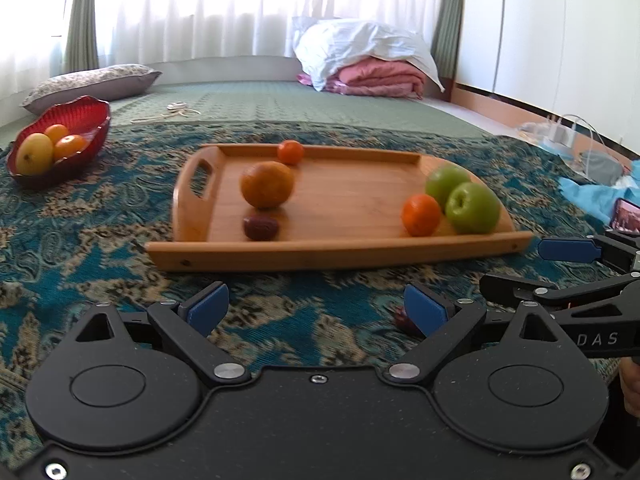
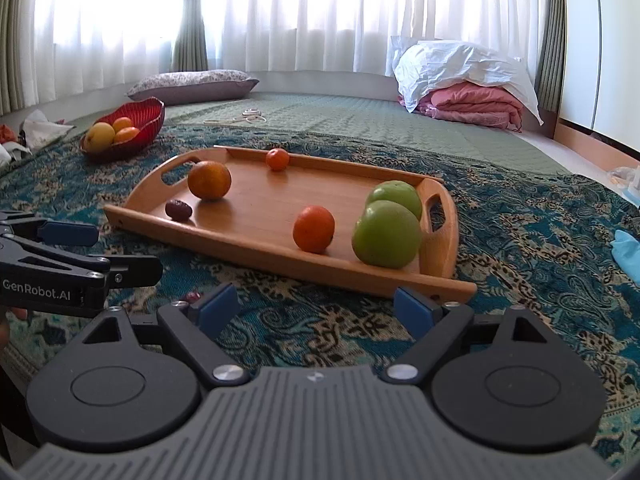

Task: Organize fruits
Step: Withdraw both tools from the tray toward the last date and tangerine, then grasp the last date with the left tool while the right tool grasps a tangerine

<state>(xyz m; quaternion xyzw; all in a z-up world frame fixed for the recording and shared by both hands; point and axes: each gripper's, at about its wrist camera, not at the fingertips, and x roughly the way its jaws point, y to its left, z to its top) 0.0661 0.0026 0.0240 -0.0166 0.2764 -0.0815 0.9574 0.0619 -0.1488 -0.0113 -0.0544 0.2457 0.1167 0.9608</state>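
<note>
A wooden tray [image 1: 348, 200] [image 2: 256, 200] lies on the patterned blanket. On it sit a big orange [image 1: 267, 184] [image 2: 209, 180], a small tangerine at the back [image 1: 291, 152] [image 2: 277, 159], another tangerine [image 1: 420, 215] [image 2: 313, 229], two green apples [image 1: 472, 207] [image 2: 386, 234] and a dark red date [image 1: 261, 227] [image 2: 178, 210]. Another dark red fruit [image 1: 401, 317] lies on the blanket, half hidden behind my left gripper's right finger. My left gripper [image 1: 316, 308] and right gripper [image 2: 316, 312] both stand open and empty, short of the tray's near rim.
A red bowl [image 1: 92, 112] [image 2: 148, 114] with a yellow fruit and two oranges stands at the far left. Pillows, folded pink bedding and curtains are at the back. A phone [image 1: 624, 218], blue cloth and cables lie at the right edge.
</note>
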